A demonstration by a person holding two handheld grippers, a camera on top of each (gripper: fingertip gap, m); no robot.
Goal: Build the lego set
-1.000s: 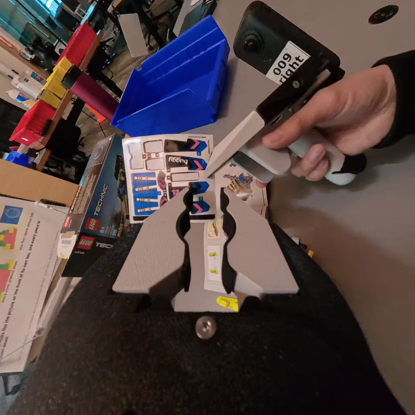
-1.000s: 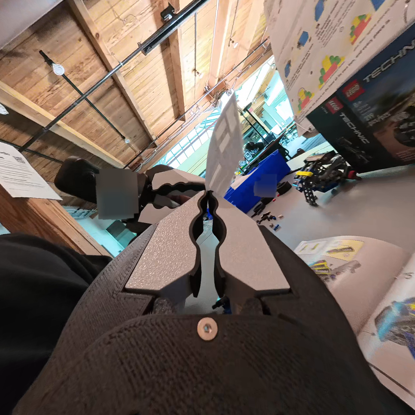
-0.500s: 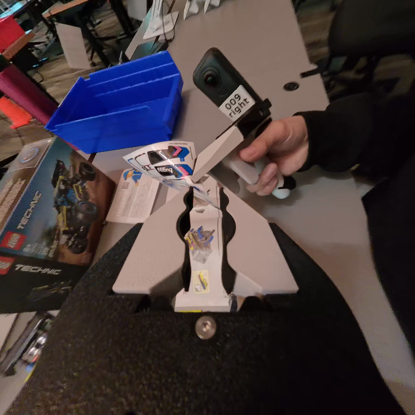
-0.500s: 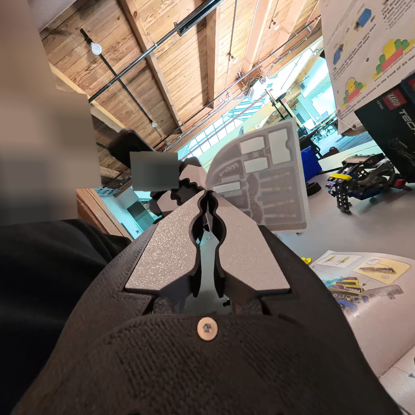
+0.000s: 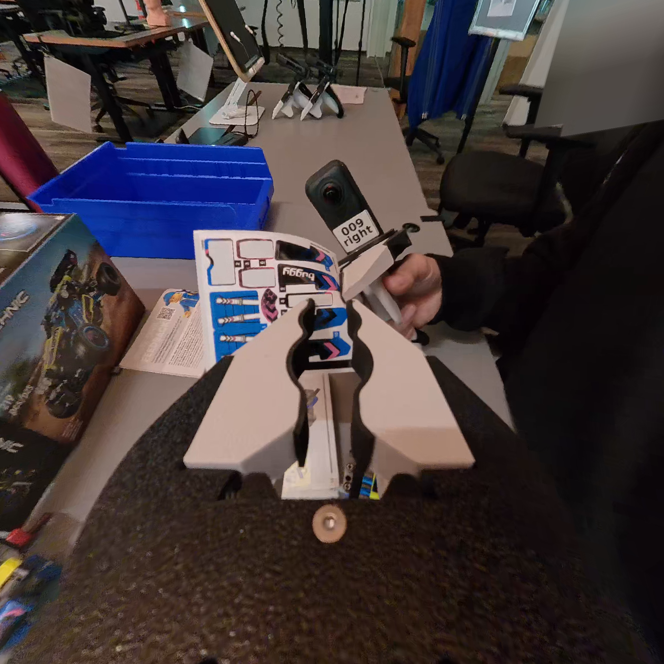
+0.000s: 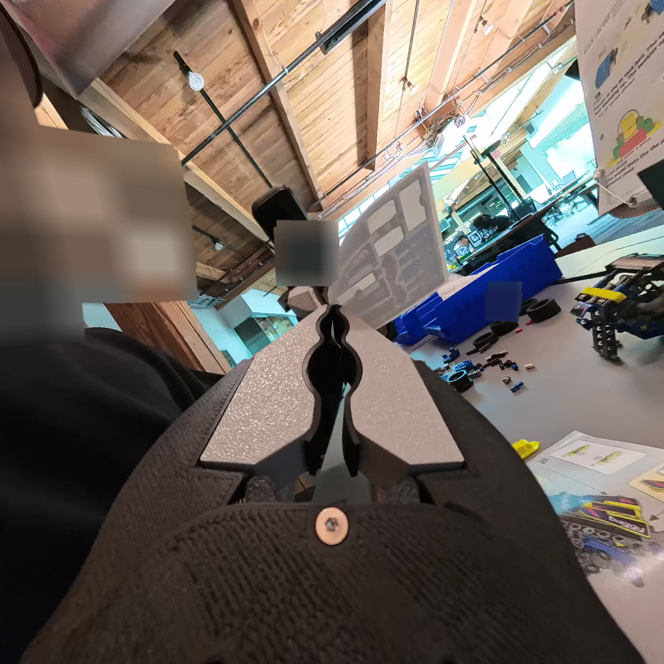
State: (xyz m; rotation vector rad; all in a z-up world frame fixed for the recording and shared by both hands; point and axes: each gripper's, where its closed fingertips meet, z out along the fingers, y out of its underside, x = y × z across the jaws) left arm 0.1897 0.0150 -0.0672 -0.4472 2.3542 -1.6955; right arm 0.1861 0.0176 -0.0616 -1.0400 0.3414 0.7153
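Note:
My right gripper is shut on the edge of a sticker sheet, which stands up from its fingertips above the grey table. In the left wrist view the same sheet, printed in blue, pink and black, faces the camera, pinched at its right edge by the right gripper in a person's hand. My left gripper is open, its tips just in front of the sheet's lower right part. Nothing is pressed between its pads.
A blue bin stands behind the sheet, a toy set box at left, a leaflet beside it. The right wrist view shows a part-built model, loose small parts, a yellow piece and an open booklet. An office chair stands at right. Only a small space, under 4 cm, lies between the two pairs of fingers.
The right gripper kept its hold and turned the sheet upright to face the left camera. The left gripper tilted up, stayed open and its jaws narrowed slightly.

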